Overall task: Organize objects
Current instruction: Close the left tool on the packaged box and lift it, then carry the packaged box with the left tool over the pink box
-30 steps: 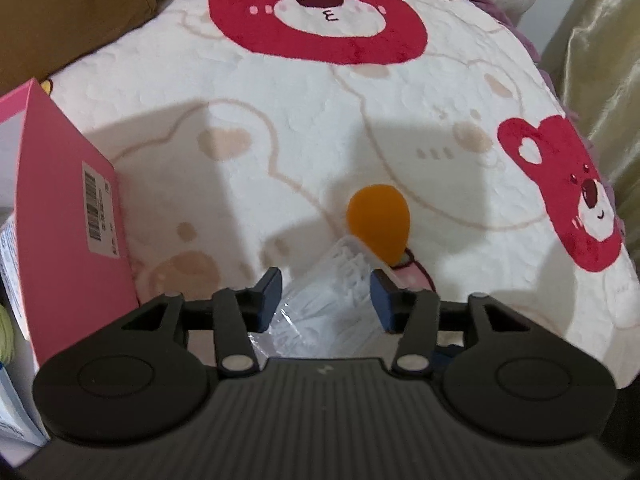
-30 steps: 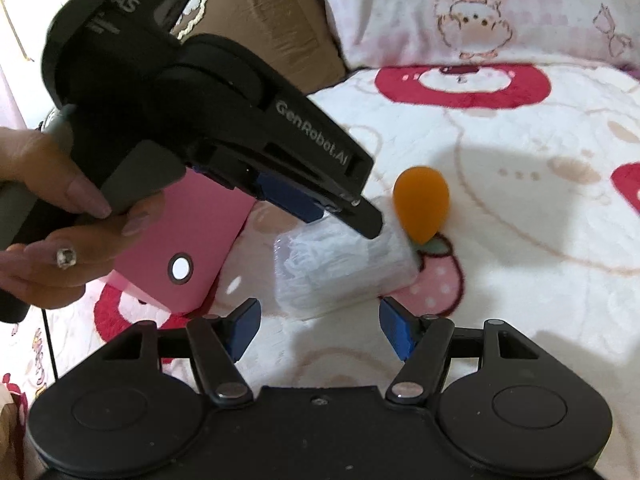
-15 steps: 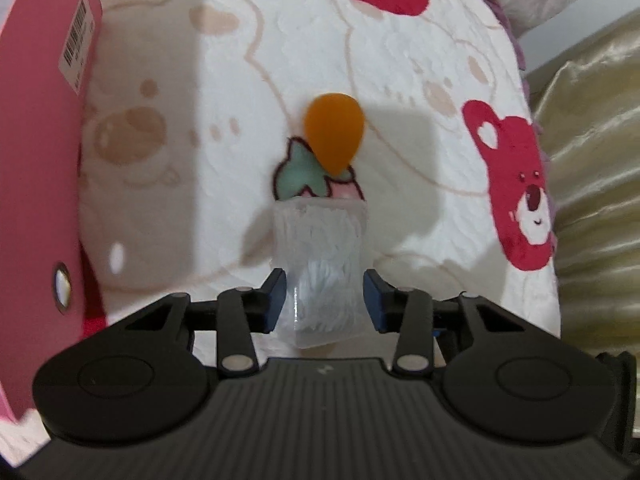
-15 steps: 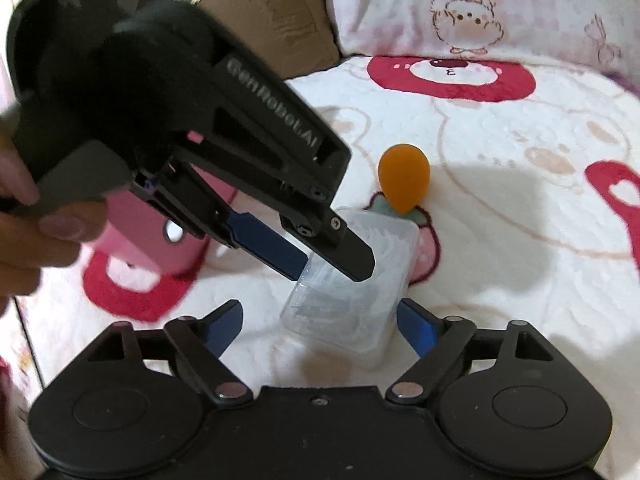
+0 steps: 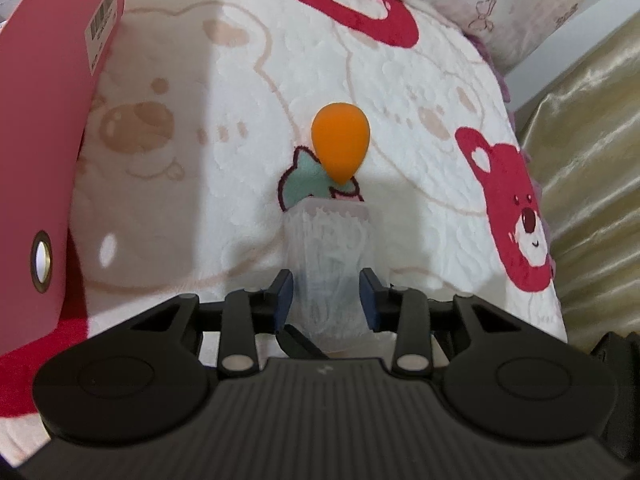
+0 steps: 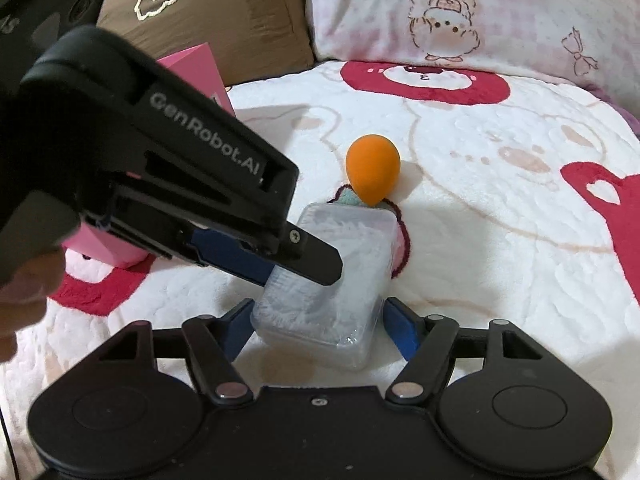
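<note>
A clear plastic box filled with white floss picks is held off the bed blanket between the blue pads of my left gripper, which is shut on its sides. In the right wrist view the same box sits between the open fingers of my right gripper, which do not clearly press it. The left gripper reaches in from the left over the box. An orange teardrop makeup sponge lies on the blanket just beyond the box, also in the right wrist view.
A pink open-topped cardboard box stands at the left, also in the right wrist view. A white blanket with red bears covers the bed. A brown cushion and a pink pillow lie at the back. A gold curtain hangs right.
My left gripper has closed on the clear box and turned it lengthwise, lifting it. My right gripper has moved in so its open fingers flank the box's near end.
</note>
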`<state>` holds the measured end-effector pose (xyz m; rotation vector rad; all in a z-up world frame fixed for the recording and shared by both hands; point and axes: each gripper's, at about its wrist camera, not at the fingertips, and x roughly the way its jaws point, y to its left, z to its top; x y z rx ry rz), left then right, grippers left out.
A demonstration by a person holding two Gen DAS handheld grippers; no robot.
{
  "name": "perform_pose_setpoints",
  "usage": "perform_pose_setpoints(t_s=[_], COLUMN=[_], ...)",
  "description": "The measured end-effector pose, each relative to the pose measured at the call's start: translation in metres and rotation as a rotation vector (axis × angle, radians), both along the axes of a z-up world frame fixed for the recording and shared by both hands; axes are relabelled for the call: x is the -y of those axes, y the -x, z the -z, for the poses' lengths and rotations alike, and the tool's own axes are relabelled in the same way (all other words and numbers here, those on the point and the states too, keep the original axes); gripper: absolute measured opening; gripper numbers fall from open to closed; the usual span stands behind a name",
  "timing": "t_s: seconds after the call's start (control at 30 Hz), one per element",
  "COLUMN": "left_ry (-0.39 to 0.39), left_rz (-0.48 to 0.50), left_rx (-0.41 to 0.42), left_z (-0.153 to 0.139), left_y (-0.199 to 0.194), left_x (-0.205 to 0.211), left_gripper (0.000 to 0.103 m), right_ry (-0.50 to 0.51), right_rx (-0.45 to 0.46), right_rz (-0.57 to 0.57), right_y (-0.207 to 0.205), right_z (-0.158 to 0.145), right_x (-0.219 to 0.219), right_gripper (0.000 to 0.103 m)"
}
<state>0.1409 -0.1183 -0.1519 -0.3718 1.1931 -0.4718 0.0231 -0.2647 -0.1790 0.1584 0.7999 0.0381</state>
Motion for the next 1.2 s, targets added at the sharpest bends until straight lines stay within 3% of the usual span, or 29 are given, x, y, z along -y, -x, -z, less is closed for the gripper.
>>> perform_pose_setpoints(t_s=[0.3,0.37,0.53,1.0,1.2], left_ry=[-0.014,0.003,0.016,-0.051,-0.086], left_rz=[-0.01,-0.021,-0.036,0.009,0.08], left_rx=[0.116,0.115,0.107,0.078,0.073], left_z=[-0.008,-0.01,-0.017,-0.063,-0.086], left_y=[0.023,0.028,0.041,0.072,0.087], left_x=[0.004,0.0,-0.007,-0.029,-0.032], left_gripper=[0.032,0.029,0.029,0.029,0.029], right_ry=[-0.046,-0.072,-0.026,0.021,0.024], right_rx=[0.037,0.036,0.018,-0.042,-0.068], right_rz=[0.062,0.058,0.029,-0.053,-0.056], right_y=[0.001,0.005,0.01,0.023,0.034], right_z=[0.004,0.001,-0.007,-0.049,-0.069], right_x=[0.004,0.008,-0.001,-0.038,-0.051], right_gripper=[0.073,0.073,0.072,0.071,0.069])
